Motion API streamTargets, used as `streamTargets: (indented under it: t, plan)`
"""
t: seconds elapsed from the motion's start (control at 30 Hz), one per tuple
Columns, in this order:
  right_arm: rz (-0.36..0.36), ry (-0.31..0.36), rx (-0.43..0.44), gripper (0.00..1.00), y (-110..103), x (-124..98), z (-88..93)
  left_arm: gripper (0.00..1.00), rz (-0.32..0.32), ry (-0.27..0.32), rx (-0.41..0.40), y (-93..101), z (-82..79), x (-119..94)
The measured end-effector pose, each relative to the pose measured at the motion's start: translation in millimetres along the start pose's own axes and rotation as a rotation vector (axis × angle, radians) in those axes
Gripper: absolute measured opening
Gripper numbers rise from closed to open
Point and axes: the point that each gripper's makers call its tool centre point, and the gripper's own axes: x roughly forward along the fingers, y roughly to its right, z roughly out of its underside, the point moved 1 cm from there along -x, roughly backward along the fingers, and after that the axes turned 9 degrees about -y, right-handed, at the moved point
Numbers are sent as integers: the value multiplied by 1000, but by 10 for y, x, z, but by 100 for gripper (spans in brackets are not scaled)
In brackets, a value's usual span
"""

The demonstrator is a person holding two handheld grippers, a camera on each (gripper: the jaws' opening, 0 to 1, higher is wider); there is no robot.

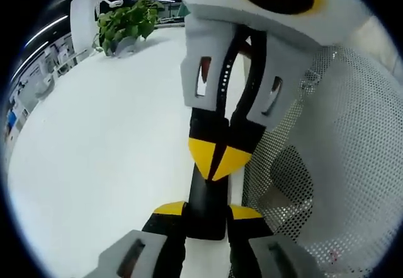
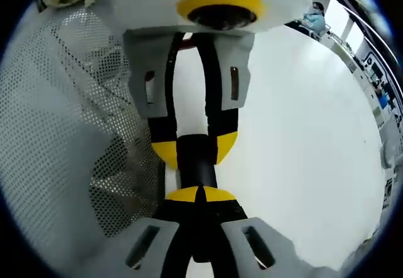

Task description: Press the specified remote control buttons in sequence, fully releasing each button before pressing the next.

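Remote: a black remote (image 1: 205,193) lies lengthwise over the white worktop (image 1: 94,152), just beside a white perforated mesh sheet (image 1: 340,133).
Left gripper: the left gripper (image 1: 206,212) has its yellow-tipped jaws set narrow on the two long sides of the remote, clamping it.
Right gripper: the right gripper (image 1: 217,158) comes in from above, jaws closed tip to tip, with the tips down on the remote's top face.
Writing: the remote's face is too dark to read. A white panel (image 1: 104,0) at the far edge carries a dark figure, its lettering too small to tell.
Room: a leafy plant (image 1: 126,23) stands by the panel; in the right gripper view a seated person (image 2: 313,16) is far off.
Open room: the worktop is bare and wide on the side away from the mesh.
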Motion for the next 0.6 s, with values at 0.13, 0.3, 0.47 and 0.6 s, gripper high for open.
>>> streamTargets:
  t: [0.13,0.3,0.47,0.6]
  plan:
    - [-9,-13,53,0,6,4,-2,25,0,10,3,0,4,-7]
    - [2,-4,78,0,-2,3,9,25,-3,15,2,0,3,1]
    - [-10,-7,175,0,21,7,14,25,-15,-6,16,7,-5,11]
    - [-8,-9,200,0,20,8,18,25,-21,-19,22,0,-5,13]
